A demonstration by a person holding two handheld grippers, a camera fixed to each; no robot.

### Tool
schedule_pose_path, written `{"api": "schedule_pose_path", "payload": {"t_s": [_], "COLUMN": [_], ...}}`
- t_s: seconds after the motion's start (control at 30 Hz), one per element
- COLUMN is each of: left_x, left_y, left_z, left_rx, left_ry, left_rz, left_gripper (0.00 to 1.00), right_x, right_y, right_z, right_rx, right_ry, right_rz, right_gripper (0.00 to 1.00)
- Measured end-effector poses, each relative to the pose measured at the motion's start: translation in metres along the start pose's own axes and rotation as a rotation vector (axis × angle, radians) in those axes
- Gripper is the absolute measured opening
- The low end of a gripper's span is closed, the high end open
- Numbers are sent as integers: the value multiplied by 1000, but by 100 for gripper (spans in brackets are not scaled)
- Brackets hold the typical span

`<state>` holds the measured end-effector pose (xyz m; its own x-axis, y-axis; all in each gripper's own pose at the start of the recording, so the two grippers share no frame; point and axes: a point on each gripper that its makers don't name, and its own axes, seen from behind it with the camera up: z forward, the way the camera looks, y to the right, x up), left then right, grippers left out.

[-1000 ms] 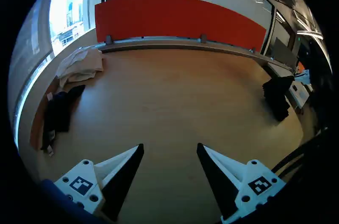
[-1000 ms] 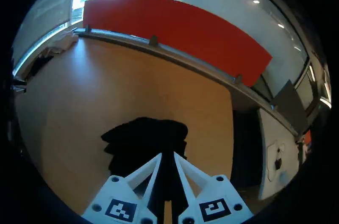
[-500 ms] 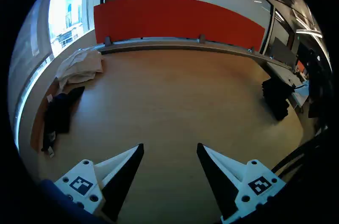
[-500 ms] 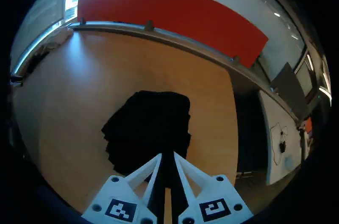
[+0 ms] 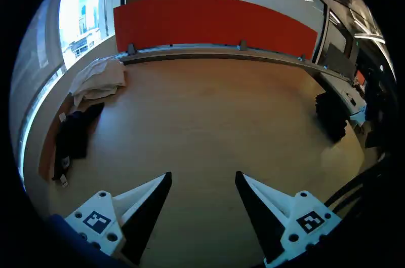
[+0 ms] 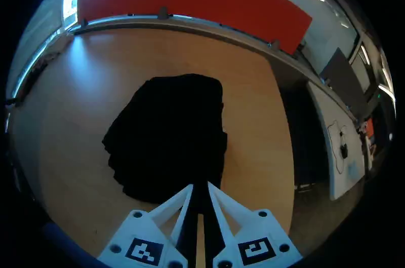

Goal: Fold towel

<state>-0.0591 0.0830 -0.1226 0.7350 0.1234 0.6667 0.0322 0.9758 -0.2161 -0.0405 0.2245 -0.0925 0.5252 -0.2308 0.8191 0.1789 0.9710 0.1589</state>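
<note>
A black folded towel pile (image 6: 167, 136) lies on the wooden table (image 6: 76, 116), right in front of my right gripper (image 6: 200, 188). Its fingers are shut, with their tips over the pile's near edge; I cannot tell whether any cloth is pinched between them. My left gripper (image 5: 203, 177) hangs open over bare wood with nothing between its fingers. From there the same black pile (image 5: 331, 116) sits at the table's far right edge. A crumpled white towel (image 5: 97, 78) and a dark cloth (image 5: 73, 134) lie along the table's left side.
A red divider panel (image 5: 212, 20) on a metal rail closes the table's far edge. Windows run along the left. Beyond the right edge stands a white desk (image 6: 339, 146) with cables, and dark cables (image 5: 354, 187) hang near my left gripper.
The right gripper view has tipped down toward the black pile, which now looks larger and higher in the frame. The left gripper has hardly moved and stays open.
</note>
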Motion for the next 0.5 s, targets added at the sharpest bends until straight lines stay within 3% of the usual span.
{"api": "schedule_pose_path", "payload": {"t_s": [0.5], "left_x": [-6], "left_y": [3], "left_z": [0], "left_rx": [4], "left_ry": [-11], "left_rz": [3], "left_gripper": [93], "right_x": [-13], "right_y": [3], "right_z": [28], "right_rx": [-28], "right_ry": [-57], "right_rz": [32], "right_gripper": [5]}}
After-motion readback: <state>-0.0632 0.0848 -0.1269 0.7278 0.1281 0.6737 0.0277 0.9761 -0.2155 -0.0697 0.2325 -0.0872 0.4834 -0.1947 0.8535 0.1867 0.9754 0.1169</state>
